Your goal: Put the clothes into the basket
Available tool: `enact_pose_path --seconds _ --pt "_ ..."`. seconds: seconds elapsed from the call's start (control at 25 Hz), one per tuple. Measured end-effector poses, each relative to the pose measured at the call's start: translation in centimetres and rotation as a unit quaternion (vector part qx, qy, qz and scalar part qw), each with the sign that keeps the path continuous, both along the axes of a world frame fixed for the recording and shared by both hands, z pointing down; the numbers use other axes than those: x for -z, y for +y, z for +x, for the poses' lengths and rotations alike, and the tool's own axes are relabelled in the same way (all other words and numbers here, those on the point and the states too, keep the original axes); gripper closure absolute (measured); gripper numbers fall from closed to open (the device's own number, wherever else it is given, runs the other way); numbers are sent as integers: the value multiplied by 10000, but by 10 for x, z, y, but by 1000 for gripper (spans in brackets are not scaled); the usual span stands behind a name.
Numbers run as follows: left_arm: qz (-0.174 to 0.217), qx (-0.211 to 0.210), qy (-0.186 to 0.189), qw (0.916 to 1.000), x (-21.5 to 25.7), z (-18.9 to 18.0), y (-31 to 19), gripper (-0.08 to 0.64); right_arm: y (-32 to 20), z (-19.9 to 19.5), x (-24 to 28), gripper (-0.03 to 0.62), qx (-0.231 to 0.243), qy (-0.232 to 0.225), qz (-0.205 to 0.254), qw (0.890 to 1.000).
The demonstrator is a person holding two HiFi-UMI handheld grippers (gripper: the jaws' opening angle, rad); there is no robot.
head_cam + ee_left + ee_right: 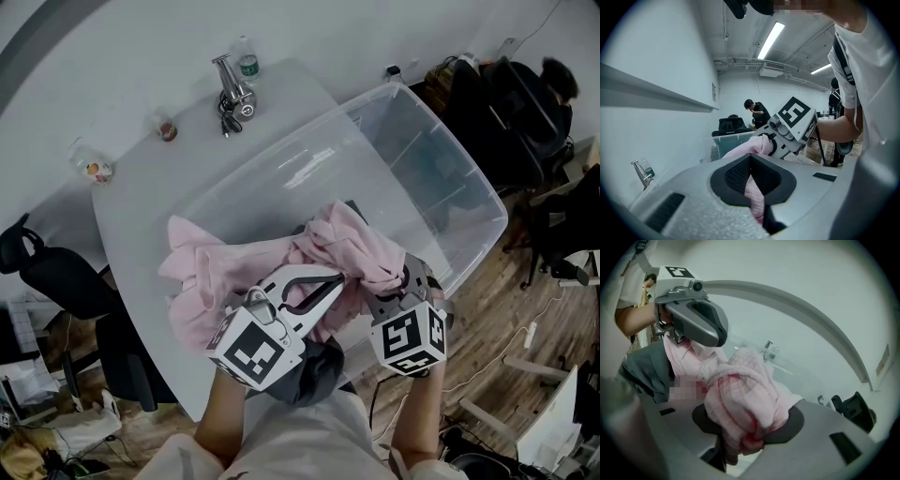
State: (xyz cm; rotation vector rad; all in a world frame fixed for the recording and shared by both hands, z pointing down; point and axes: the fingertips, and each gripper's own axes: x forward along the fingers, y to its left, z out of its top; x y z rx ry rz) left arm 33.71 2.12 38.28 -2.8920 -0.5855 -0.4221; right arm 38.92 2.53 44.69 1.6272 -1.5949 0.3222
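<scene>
2 tools share 1 pink garment (272,258), which lies heaped over the near rim of the clear basket (459,187) at the centre of the head view, with part of it spilling toward the tabletop (150,187). The left tool (333,281) is clenched on a thin fold and the right tool (398,281) grasps a thick bunch. Holding it at 2 spots probably keeps the bulky cloth gathered so it clears the rim. The right gripper view shows what the head view hides: how fat the wad is between the pads, and a grey cloth (644,369) at left. The left gripper view shows the narrow strip pinched at lower centre.
</scene>
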Motion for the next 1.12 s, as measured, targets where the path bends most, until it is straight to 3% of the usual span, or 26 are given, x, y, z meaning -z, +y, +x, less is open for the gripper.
enact_pose_path --seconds 0.44,0.8,0.96,1.12 --pt "42 -173 -120 9998 -8 -4 8 555 14 -17 -26 324 484 265 -965 9938" --pt "68 -187 -173 9997 -9 -6 11 555 35 -10 -31 281 416 460 -1590 9853" --pt "83 -191 -146 9997 -6 -8 13 555 38 -6 -24 276 336 594 -1531 9858" --pt "73 -182 -126 9997 -5 -10 15 555 35 -5 -6 276 264 675 -1088 9914"
